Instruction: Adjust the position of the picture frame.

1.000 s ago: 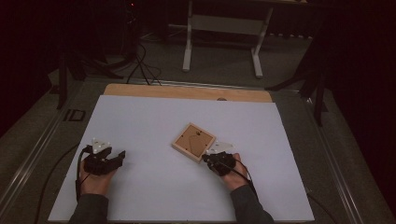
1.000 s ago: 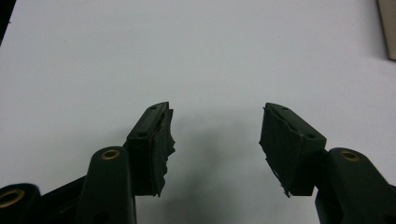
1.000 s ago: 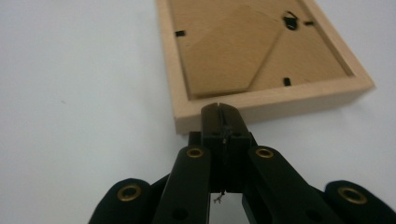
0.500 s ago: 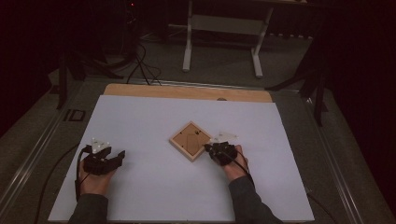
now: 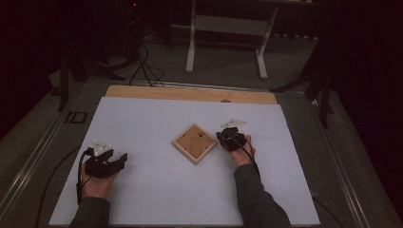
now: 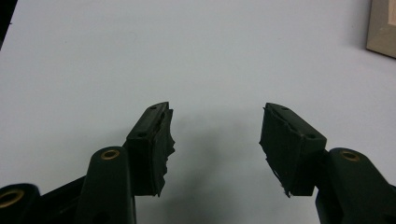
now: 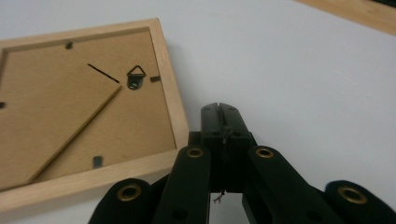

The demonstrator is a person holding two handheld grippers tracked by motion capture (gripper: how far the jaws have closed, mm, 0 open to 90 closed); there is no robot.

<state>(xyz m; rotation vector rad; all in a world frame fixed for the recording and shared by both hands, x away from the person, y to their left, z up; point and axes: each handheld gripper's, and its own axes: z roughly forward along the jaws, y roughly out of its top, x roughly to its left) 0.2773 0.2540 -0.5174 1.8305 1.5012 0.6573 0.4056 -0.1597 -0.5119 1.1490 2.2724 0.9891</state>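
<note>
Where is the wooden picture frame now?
In the high view, the wooden picture frame lies face down near the middle of the white table, just left of the right gripper.

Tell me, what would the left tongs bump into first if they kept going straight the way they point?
Probably nothing soon. The left tongs stand open over the bare white table. The picture frame lies off to the side of their line, so the way looks free as far as the left gripper view shows.

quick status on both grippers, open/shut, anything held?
Left gripper: open, nothing between its jaws, over the white table sheet.
Right gripper: shut, empty, beside the corner of the face-down light wooden picture frame.
</note>
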